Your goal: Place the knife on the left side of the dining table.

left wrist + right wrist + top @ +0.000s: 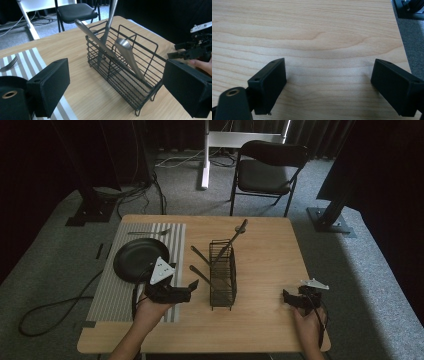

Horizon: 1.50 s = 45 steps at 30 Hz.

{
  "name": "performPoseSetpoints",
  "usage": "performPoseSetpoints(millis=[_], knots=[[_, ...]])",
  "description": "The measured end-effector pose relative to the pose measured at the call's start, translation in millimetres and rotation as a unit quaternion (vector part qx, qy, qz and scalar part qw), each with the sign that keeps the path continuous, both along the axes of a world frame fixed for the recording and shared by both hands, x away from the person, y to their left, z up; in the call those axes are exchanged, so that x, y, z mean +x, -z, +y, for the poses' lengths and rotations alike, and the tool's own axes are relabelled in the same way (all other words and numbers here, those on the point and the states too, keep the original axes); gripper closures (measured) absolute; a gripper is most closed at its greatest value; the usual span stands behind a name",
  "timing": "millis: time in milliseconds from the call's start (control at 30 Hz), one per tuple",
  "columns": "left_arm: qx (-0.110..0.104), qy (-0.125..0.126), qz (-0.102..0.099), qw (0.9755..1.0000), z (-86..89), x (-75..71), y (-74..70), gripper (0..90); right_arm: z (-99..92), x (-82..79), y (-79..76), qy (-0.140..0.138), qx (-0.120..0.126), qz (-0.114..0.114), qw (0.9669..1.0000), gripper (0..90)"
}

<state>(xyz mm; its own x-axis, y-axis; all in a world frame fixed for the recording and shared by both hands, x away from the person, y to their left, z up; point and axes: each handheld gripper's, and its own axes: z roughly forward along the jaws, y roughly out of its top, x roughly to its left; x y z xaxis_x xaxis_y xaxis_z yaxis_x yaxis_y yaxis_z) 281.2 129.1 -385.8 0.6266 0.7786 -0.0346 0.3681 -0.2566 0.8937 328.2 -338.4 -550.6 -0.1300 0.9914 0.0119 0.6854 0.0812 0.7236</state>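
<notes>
1. The left gripper, jaws spread wide and empty, hovers just left of the black wire cutlery basket at the table's middle.
2. Steel utensils lean inside the basket.
3. The right gripper, jaws spread and empty, rests at the wooden table's near right.

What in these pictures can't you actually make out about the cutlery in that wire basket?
- Utensil ends inside the wire basket: left gripper view, mesh and bars hide them.
- Tall utensil: its top is cut off by the upper edge.
- Fork on the striped mat: high view, too small for detail.
</notes>
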Motion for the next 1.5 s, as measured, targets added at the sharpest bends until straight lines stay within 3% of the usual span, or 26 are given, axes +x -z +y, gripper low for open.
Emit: performPoseSetpoints(millis=[200, 233, 333, 367, 467, 667, 767, 800, 933, 967, 1267, 1500], knots=[[-0.011, 0.006, 0.013, 0.9998, -4.5, 7.8, -2.5, 8.6, 0.0, 0.0, 0.0, 0.0, 0.0, 0.0, 1.0, 12.1], [-0.019, 0.012, 0.015, 0.9996, -4.8, 9.3, -2.2, 13.4, 0.0, 0.0, 0.0, 0.0, 0.0, 0.0, 1.0, 12.1], [-0.027, 0.013, 0.02, 0.9993, -5.9, 12.9, -0.6, 15.2, 0.0, 0.0, 0.0, 0.0, 0.0, 0.0, 1.0, 12.1], [-0.033, 0.011, 0.021, 0.9991, -5.5, 13.8, -0.1, 23.6, 0.0, 0.0, 0.0, 0.0, 0.0, 0.0, 1.0, 12.1], [-0.044, 0.01, 0.021, 0.9988, -4.3, 14.7, 0.5, 32.3, 0.0, 0.0, 0.0, 0.0, 0.0, 0.0, 1.0, 12.1], [-0.056, 0.02, 0.028, 0.9979, -3.6, 18.7, 0.1, 44.2, 0.0, 0.0, 0.0, 0.0, 0.0, 0.0, 1.0, 12.1], [-0.052, 0.023, 0.028, 0.998, -4.4, 19.1, 0.2, 48.8, 0.0, 0.0, 0.0, 0.0, 0.0, 0.0, 1.0, 12.1], [-0.051, 0.029, 0.029, 0.9978, -5.2, 19.4, 0.9, 55.4, 0.0, 0.0, 0.0, 0.0, 0.0, 0.0, 1.0, 12.1], [-0.044, 0.037, 0.027, 0.9979, -6.4, 18.4, 1.7, 67.7, 0.0, -0.1, 0.0, 0.0, 0.0, 0.0, 1.0, 12.1], [-0.033, 0.036, 0.02, 0.9986, -7.9, 16.9, 1.4, 67.7, 0.0, -0.1, 0.0, 0.0, 0.0, 0.0, 1.0, 12.1], [-0.073, 0.068, 0.028, 0.9946, -7.4, 16.4, -0.8, 73.6, 0.0, 0.0, 0.0, 0.0, 0.001, 0.0, 1.0, 12.1], [-0.082, 0.086, 0.017, 0.9928, -18.4, 14.5, -5.7, 75.3, 0.0, -0.1, -0.1, 0.0, 0.0, 0.001, 1.0, 12.1]])
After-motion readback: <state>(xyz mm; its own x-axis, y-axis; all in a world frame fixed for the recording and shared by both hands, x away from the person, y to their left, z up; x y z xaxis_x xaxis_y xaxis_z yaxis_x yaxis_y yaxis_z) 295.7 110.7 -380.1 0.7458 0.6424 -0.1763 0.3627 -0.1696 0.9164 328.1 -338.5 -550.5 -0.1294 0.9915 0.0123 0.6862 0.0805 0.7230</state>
